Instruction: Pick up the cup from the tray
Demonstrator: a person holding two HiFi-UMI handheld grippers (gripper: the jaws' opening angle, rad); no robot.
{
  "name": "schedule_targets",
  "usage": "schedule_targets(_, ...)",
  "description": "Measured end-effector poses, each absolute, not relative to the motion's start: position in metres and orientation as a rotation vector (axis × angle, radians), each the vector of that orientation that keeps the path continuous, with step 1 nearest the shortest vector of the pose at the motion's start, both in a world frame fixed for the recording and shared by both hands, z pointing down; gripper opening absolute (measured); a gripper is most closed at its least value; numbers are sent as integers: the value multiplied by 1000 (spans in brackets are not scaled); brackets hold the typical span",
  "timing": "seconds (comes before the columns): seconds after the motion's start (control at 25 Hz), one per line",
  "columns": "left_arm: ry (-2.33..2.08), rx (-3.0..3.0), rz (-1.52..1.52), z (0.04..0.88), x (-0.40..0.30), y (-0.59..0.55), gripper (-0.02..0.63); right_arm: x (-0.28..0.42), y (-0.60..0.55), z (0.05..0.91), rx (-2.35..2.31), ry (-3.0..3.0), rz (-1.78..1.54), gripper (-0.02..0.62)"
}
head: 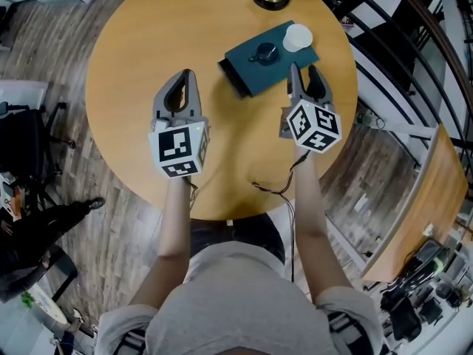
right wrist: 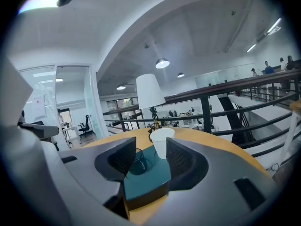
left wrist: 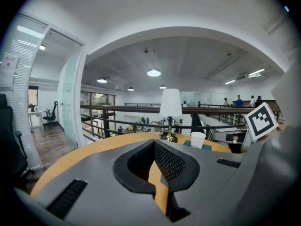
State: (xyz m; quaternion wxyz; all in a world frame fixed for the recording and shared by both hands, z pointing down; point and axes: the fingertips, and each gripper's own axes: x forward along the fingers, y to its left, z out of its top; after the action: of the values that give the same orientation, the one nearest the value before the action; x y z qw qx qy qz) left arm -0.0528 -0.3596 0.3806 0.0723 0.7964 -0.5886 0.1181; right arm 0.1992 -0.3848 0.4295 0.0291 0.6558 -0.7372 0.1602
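Cup of white paper (head: 298,37) stands on teal rectangular tray (head: 244,61), straight beyond the open, empty right tool (head: 303,69); closed left tool (head: 188,72) lies farther.

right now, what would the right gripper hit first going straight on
Likely the tray's near edge, low between the right gripper's open jaws; the white cup stands beyond, depth unclear.

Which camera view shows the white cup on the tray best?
The right gripper view: the white cup stands upright on the teal tray, large and centred beyond the parted jaws. The head view shows only its round top from above. The left gripper view shows it small and distant, right of the lamp.
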Motion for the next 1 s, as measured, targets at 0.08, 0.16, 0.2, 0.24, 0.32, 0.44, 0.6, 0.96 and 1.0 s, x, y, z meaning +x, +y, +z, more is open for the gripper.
schedule_targets(0.08, -1762, 2391, 369, 384, -53, -361, 6, 204, -394, 435, 2029, -2260, 499, 170)
schedule_targets(0.16, -1759, 2387, 381, 388, -53, -364, 6, 210, -404, 441, 2034, -2240, 499, 181)
schedule_targets(0.2, -1759, 2386, 385, 389, -53, -365, 6, 213, -409, 444, 2033, -2231, 501, 186)
schedule_targets(0.24, -1761, 2385, 387, 390, -54, -366, 6, 215, -413, 448, 2029, -2222, 502, 192)
schedule_targets(0.32, -1764, 2382, 390, 393, -54, -368, 6, 217, -422, 457, 2011, -2207, 508, 208)
schedule_targets(0.44, -1758, 2375, 397, 398, -56, -368, 6, 216, -433, 471, 1987, -2194, 542, 227)
schedule_targets(0.6, -1756, 2370, 404, 401, -58, -368, 6, 216, -442, 479, 1967, -2188, 565, 236)
schedule_targets(0.96, -1752, 2358, 421, 410, -60, -375, 6, 213, -465, 493, 1916, -2185, 569, 241)
schedule_targets(1.0, -1752, 2356, 424, 411, -60, -375, 6, 213, -467, 494, 1910, -2184, 568, 241)
